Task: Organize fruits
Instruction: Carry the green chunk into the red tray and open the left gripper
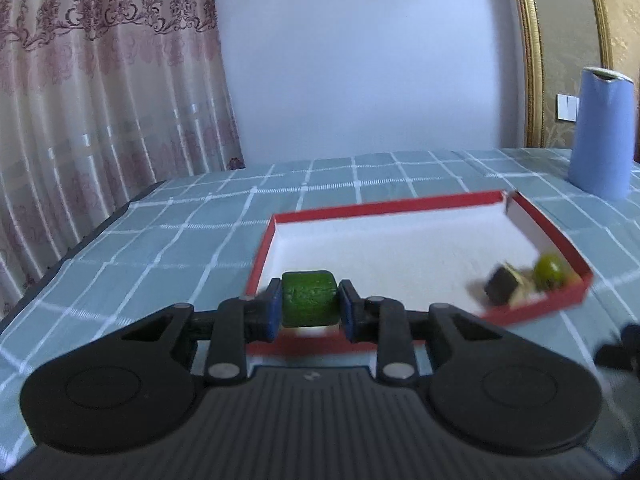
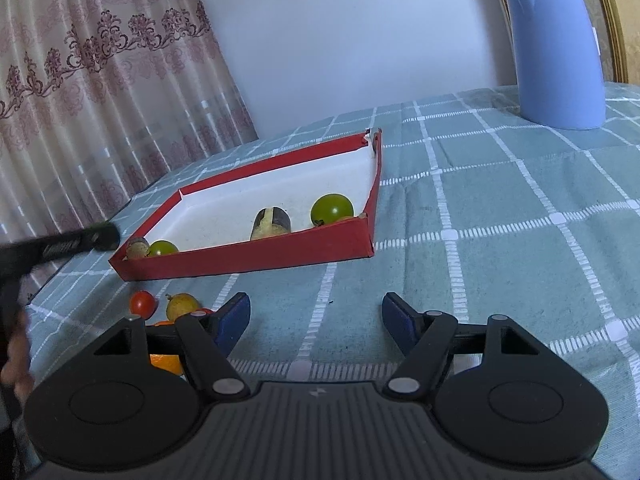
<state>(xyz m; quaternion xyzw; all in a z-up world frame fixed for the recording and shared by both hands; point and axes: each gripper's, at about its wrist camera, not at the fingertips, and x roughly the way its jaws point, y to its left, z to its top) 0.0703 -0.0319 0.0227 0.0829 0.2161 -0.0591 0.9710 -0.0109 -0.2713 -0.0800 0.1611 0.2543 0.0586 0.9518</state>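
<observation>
L tool [image 1: 308, 307]: jaws narrow, blue pads pressed on both sides of a green chunk [image 1: 308, 298], cylinder-ish w/ rough skin. Chunk sits right btwn the pads, held above the near-left corner of the red tray [image 1: 384, 205]. Left-wrist view is blurred, esp. at right.

Red tray w/ white inside lies on the table [image 1: 168, 232], which has a teal checked cloth. In the left-wrist view the tray's near-right corner holds a green round fruit [image 1: 551, 271] and a dark-and-pale piece [image 1: 502, 286] beside it; details smeared.

R tool [image 2: 316, 320]: jaws wide, nothing btwn the pads, only bare cloth. It hangs over the table just short of the tray's near wall [image 2: 248, 254]. From this side the tray holds a green tomato-like fruit [image 2: 332, 209] near the right corner, a dark-capped pale piece [image 2: 270, 223] at mid wall, and a smaller green fruit [image 2: 163, 248] w/ a brown nut-like item [image 2: 138, 248] at the left corner.

Outside the tray, left of the R tool's left finger: a small red tomato [image 2: 142, 303], a yellow fruit [image 2: 182, 306], and an orange piece [image 2: 168, 362] partly hidden behind the tool's linkage.

Blue jug [image 2: 554, 46] stands at the table's far right, well apart from the tray. Curtain [image 1: 100, 92] at left.
</observation>
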